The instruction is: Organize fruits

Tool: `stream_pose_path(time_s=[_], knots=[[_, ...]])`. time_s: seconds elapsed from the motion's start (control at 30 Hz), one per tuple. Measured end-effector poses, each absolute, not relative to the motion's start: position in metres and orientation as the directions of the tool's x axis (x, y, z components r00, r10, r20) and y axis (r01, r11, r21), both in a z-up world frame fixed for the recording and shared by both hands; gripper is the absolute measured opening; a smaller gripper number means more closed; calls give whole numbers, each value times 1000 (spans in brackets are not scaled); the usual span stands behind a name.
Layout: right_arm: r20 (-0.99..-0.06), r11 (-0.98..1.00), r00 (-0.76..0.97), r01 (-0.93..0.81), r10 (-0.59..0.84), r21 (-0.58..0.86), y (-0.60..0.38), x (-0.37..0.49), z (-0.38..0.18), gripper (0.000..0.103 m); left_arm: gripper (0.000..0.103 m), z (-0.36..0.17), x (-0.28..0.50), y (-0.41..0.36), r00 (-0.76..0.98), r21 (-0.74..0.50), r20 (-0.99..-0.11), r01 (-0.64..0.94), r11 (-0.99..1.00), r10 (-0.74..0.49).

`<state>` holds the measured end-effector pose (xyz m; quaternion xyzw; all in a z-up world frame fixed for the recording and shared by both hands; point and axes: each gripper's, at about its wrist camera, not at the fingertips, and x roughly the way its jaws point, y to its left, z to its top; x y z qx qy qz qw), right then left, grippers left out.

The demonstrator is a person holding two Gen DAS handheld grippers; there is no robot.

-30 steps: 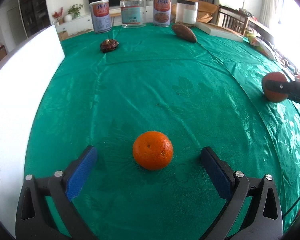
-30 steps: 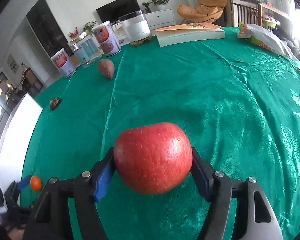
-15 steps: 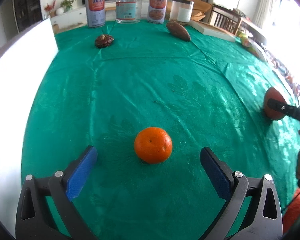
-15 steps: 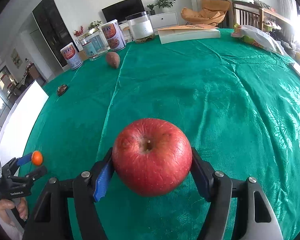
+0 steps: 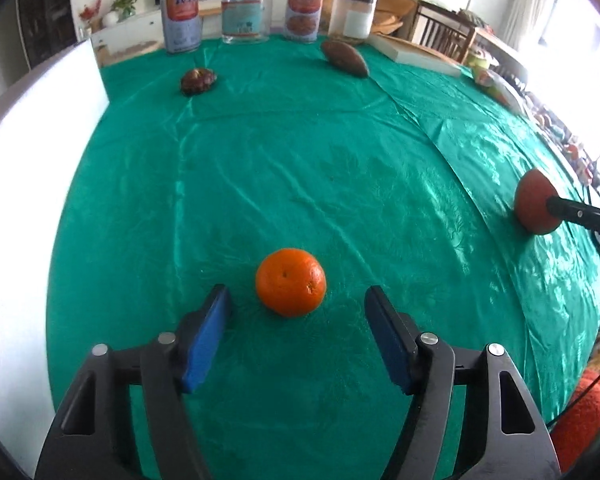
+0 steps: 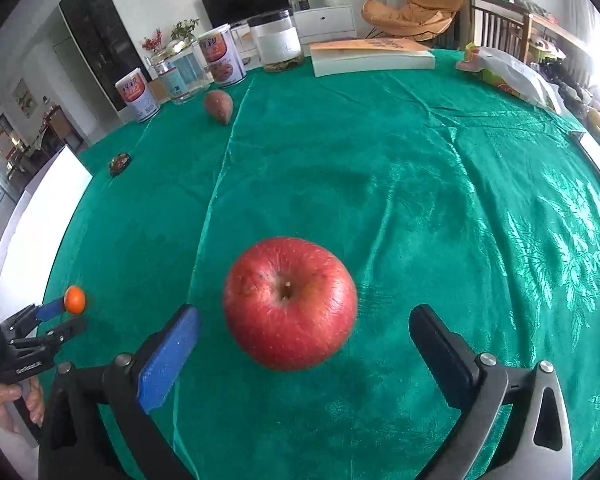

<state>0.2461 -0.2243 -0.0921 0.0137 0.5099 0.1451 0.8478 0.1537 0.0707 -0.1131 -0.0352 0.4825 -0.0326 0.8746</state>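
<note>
An orange (image 5: 291, 282) sits on the green tablecloth (image 5: 300, 160), just ahead of my open left gripper (image 5: 296, 298), with gaps to both blue pads. A red apple (image 6: 290, 302) rests on the cloth between the fingers of my open right gripper (image 6: 306, 320), clear of both pads. The apple also shows in the left wrist view (image 5: 534, 206) at the far right. The orange also shows in the right wrist view (image 6: 75, 300) at the far left.
A sweet potato (image 5: 346, 58), a dark brown fruit (image 5: 198, 80), several tins and jars (image 5: 246, 10) and a book (image 5: 414, 54) stand along the far edge. A white board (image 5: 28, 160) borders the left side. A plastic bag (image 6: 508, 70) lies far right.
My right gripper has opened and let go of the apple, which now rests on the cloth. My left gripper's jaws have narrowed around the orange.
</note>
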Motion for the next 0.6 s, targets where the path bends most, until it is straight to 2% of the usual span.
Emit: stream_pose_path(time_s=[0.03, 0.07, 0.1, 0.13, 0.17, 0.2, 0.3, 0.43, 0.6], knots=[[-869, 957, 427, -246, 248, 153, -220, 248, -93, 103, 67, -114, 155, 70, 522, -101, -848, 21, 995, -98], [-875, 959, 428, -255, 228, 125, -216, 249, -94, 103, 56, -114, 156, 68, 531, -95, -842, 17, 995, -89], [-876, 962, 437, -256, 205, 98, -213, 250, -94, 103, 31, -114, 157, 67, 533, -87, -842, 15, 996, -82], [-875, 964, 445, -252, 192, 84, -212, 252, -94, 103, 31, -114, 159, 67, 530, -84, -844, 18, 996, -81], [-875, 967, 446, -241, 186, 83, -212, 253, -93, 95, 31, -112, 158, 68, 529, -100, -844, 14, 995, -92], [-877, 969, 440, -225, 193, 101, -213, 254, -92, 70, 30, -110, 156, 70, 531, -129, -840, 5, 992, -112], [-890, 977, 411, -163, 197, 141, -217, 251, -90, 69, 29, -89, 135, 77, 557, -194, -814, 7, 981, -165], [-867, 940, 364, -159, 340, 302, -216, 232, -81, 69, 29, -51, 93, 84, 577, -297, -769, 57, 953, -275], [-783, 855, 344, -213, 519, 473, -185, 206, -40, 69, 29, 10, 42, 125, 597, -488, -683, 55, 871, -421]])
